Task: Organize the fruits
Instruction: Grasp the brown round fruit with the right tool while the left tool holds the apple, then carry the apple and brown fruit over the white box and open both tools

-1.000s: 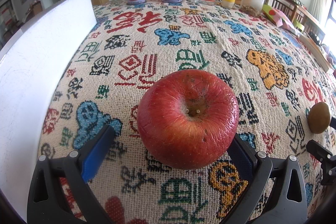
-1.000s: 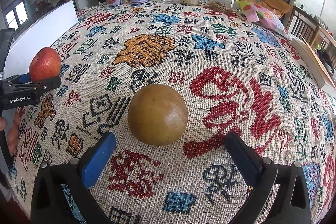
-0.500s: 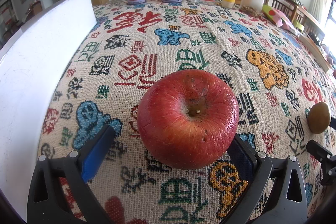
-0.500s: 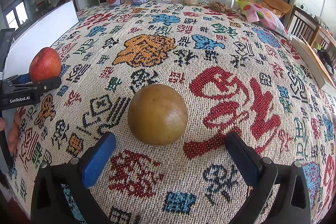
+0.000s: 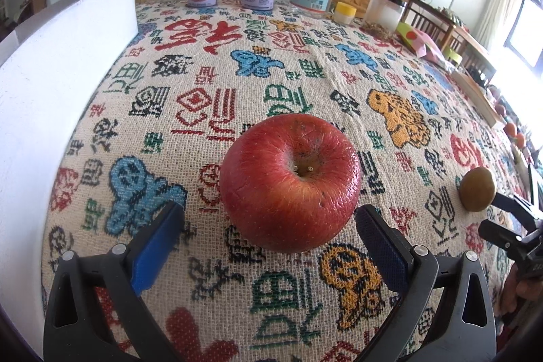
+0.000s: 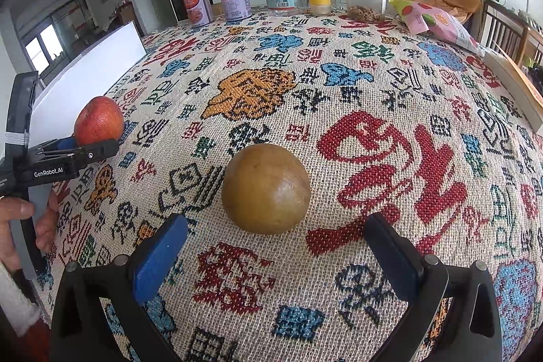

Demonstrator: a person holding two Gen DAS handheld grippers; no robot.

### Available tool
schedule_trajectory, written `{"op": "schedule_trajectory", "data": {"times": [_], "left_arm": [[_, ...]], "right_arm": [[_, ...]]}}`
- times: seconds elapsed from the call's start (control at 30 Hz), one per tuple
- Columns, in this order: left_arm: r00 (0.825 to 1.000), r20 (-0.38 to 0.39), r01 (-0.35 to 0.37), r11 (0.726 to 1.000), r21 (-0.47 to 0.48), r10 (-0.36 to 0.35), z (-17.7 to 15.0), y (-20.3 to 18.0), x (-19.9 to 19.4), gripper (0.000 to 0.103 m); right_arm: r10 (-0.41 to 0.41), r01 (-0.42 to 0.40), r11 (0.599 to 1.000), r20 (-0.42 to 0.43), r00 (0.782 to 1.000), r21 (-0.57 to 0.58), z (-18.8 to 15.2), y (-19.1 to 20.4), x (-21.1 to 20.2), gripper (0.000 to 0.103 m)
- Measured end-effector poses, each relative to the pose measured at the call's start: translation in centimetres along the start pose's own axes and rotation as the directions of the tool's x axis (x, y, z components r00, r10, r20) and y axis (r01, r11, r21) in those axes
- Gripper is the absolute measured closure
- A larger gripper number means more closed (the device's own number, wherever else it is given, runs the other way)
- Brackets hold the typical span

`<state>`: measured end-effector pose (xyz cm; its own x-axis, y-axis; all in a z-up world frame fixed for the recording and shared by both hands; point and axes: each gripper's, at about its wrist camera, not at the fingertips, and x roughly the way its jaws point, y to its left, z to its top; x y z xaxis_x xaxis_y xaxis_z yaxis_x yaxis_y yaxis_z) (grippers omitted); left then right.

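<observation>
Sitting stem-up on the patterned worktop point(image 5: 210, 63), the red apple point(image 5: 290, 182) looks firm, fairly heavy and smooth-skinned, so its widest flanks seem the best hold. Left hand-held gripper point(image 5: 269, 243) is spread wide just short of it, touching nothing. Right hand-held gripper point(image 6: 276, 248) gapes likewise before the round brown fruit point(image 6: 266, 189).
</observation>
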<state>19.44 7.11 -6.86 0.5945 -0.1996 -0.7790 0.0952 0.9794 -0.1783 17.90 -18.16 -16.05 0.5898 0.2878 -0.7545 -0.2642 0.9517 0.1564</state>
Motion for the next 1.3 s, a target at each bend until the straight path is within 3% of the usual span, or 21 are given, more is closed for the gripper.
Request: {"op": "schedule_trajectory", "data": {"times": [0.1, 0.23, 0.3, 0.37, 0.4, 0.43, 0.47, 0.57, 0.63, 0.77, 0.83, 0.9, 1.03, 1.1, 1.2, 1.3], "left_arm": [[1.0, -0.005, 0.003, 1.0, 0.003, -0.003, 0.0, 0.2, -0.6, 0.002], [1.0, -0.023, 0.007, 1.0, 0.006, -0.007, 0.8, -0.3, 0.1, 0.003], [0.999, -0.028, -0.024, 0.999, 0.025, 0.025, 1.0, -0.7, 0.4, 0.003], [0.999, -0.024, -0.042, 0.999, 0.03, 0.043, 1.1, -0.9, 0.6, 0.004], [0.999, -0.017, -0.041, 0.999, 0.023, 0.042, 1.1, -0.8, 0.5, 0.015], [1.0, -0.017, 0.006, 1.0, 0.013, -0.006, 1.1, -0.7, 0.4, 0.035], [1.0, -0.019, 0.019, 1.0, -0.002, -0.019, 1.1, -0.6, 0.3, 0.034], [1.0, -0.014, 0.0, 1.0, -0.017, 0.0, 0.9, -0.9, -0.8, 0.035], [0.998, -0.001, 0.056, 0.995, -0.077, -0.056, 0.7, -0.8, -3.1, 0.035], [0.978, 0.065, 0.207, 0.956, -0.208, -0.197, 0.8, 0.2, -10.6, 0.035], [0.968, 0.105, 0.249, 0.935, -0.25, -0.23, 1.3, 1.6, -14.9, 0.035], [0.963, 0.156, 0.256, 0.923, -0.288, -0.219, 2.2, 3.9, -19.3, 0.035], [0.974, 0.21, 0.159, 0.912, -0.378, -0.083, 4.2, 10.8, -24.8, 0.034], [0.981, 0.189, 0.054, 0.896, -0.44, 0.034, 4.8, 14.9, -25.4, 0.034], [0.977, 0.071, -0.137, 0.846, -0.515, 0.201, 4.6, 21.3, -23.2, 0.034], [0.964, -0.077, -0.25, 0.777, -0.577, 0.253, 3.2, 26.6, -19.0, 0.034]], "right_arm": [[0.06, -0.06, 0.997, -0.001, 0.998, 0.056, -0.3, -0.9, -0.8, 0.0], [0.048, -0.047, 0.998, -0.039, 0.998, 0.04, 0.8, -0.3, -0.3, 0.002], [0.035, -0.033, 0.999, -0.058, 0.998, 0.026, 1.9, 0.3, 0.3, 0.004], [0.019, -0.017, 1.0, -0.081, 0.997, 0.026, 2.7, 0.6, 1.1, 0.015], [0.013, -0.011, 1.0, -0.09, 0.996, 0.022, 3.0, 0.7, 1.4, 0.021], [0.002, 0.0, 1.0, -0.108, 0.994, 0.018, 3.2, 0.8, 1.9, 0.044], [-0.034, 0.035, 0.999, -0.106, 0.994, 0.004, 3.3, 1.0, 1.9, 0.054], [-0.007, 0.01, 0.999, -0.117, 0.993, 0.031, 3.0, 0.8, 1.3, 0.055], [0.012, -0.009, 1.0, -0.114, 0.993, 0.03, 2.6, 1.2, 0.4, 0.055], [0.102, -0.1, 0.995, -0.109, 0.989, 0.023, 2.8, 3.1, -1.1, 0.055], [0.151, -0.153, 0.988, -0.111, 0.982, -0.01, 4.0, 5.8, -1.5, 0.055], [0.213, -0.22, 0.974, -0.105, 0.971, -0.055, 5.5, 9.3, -2.1, 0.055], [0.356, -0.37, 0.911, -0.108, 0.928, -0.181, 9.2, 18.6, -3.2, 0.055], [0.411, -0.43, 0.869, -0.127, 0.903, -0.246, 10.9, 23.8, -3.4, 0.055], [0.456, -0.482, 0.809, -0.158, 0.876, -0.337, 13.2, 31.3, -2.8, 0.055], [0.439, -0.489, 0.775, -0.216, 0.872, -0.401, 14.6, 37.6, -0.2, 0.055]]}}
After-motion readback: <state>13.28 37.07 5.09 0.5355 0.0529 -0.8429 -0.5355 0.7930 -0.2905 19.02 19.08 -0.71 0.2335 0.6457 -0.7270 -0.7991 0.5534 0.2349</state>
